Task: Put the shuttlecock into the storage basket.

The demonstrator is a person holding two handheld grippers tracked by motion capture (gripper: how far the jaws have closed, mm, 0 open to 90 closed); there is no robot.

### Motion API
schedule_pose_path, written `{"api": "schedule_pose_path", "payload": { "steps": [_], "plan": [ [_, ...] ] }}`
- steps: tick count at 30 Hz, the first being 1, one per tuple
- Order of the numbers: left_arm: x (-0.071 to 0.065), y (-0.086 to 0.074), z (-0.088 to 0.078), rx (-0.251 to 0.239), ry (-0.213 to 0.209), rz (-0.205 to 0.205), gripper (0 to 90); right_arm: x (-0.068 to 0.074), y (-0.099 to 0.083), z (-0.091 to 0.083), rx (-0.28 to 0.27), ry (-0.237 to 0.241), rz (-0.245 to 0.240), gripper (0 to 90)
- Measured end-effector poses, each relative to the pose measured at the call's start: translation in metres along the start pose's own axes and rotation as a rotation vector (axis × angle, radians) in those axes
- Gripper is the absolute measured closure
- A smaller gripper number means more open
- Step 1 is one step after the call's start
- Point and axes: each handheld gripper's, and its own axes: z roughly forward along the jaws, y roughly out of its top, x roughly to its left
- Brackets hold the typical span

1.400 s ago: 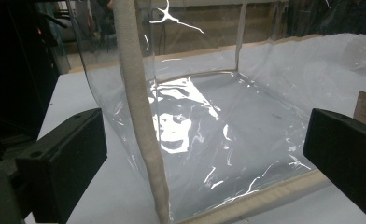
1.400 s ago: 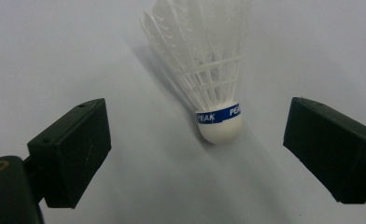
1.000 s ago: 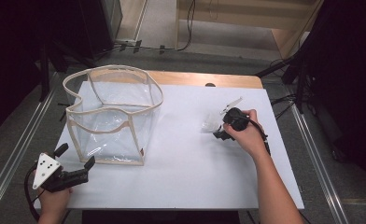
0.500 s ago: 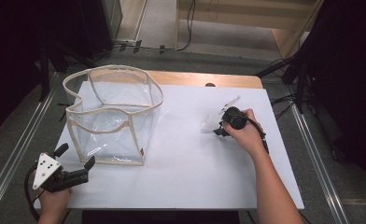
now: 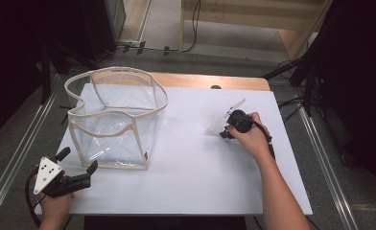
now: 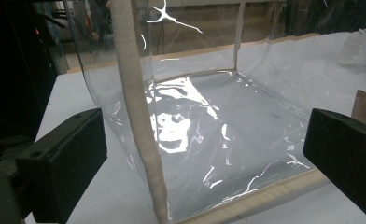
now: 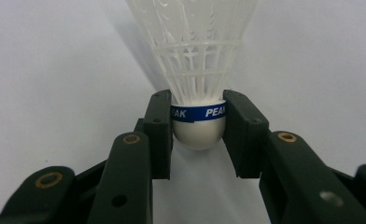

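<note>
Closing in over the last moment, the right gripper (image 7: 198, 123) now has its jaws pressed on both sides of the shuttlecock (image 7: 197, 70) by its white cork, blue band between the pads, near the table's (image 5: 191, 191) right edge; its skirt top is cut off in the right gripper view. Both hands hold position. At the front left corner, the left gripper (image 5: 76, 166) stands wide open, empty, facing the clear bag (image 5: 114, 120), whose far wall glare blurs.
</note>
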Motion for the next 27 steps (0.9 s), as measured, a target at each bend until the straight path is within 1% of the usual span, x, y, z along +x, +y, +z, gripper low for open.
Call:
{"api": "schedule_pose_path", "payload": {
  "steps": [1, 3, 4, 5, 9, 13, 15, 25, 27],
  "plan": [
    [0.0, 0.0, 0.0, 0.0, 0.0, 0.0, 0.3, 0.0, 0.0, -0.001, -0.002, -0.001, -0.01, 62.9],
    [0.0, 0.0, 0.0, 0.0, 0.001, -0.001, 0.3, 0.0, 0.001, -0.002, -0.014, 0.001, -0.005, 62.9],
    [0.0, 0.0, 0.0, 0.0, 0.001, -0.001, 0.3, 0.001, 0.001, -0.004, -0.018, -0.002, 0.005, 62.9],
    [0.0, 0.0, 0.0, -0.001, 0.001, -0.002, 0.3, 0.001, 0.002, -0.005, -0.023, -0.001, 0.0, 62.9],
    [0.0, 0.0, 0.0, 0.0, 0.0, 0.0, 0.3, 0.003, 0.005, -0.009, -0.053, 0.005, 0.012, 62.9],
    [0.0, 0.0, 0.0, 0.0, 0.0, 0.0, 0.3, 0.004, 0.008, -0.014, -0.079, 0.013, 0.009, 63.0],
    [0.0, 0.0, 0.0, 0.0, 0.0, 0.0, 0.3, 0.006, 0.01, -0.017, -0.093, 0.015, 0.019, 63.0],
    [0.0, 0.0, 0.0, 0.0, 0.0, 0.0, 0.3, 0.014, 0.023, -0.03, -0.154, 0.024, 0.022, 63.0],
    [0.0, 0.0, 0.0, -0.002, -0.001, -0.001, 0.3, 0.016, 0.026, -0.033, -0.163, 0.022, 0.016, 63.0]
  ]
}}
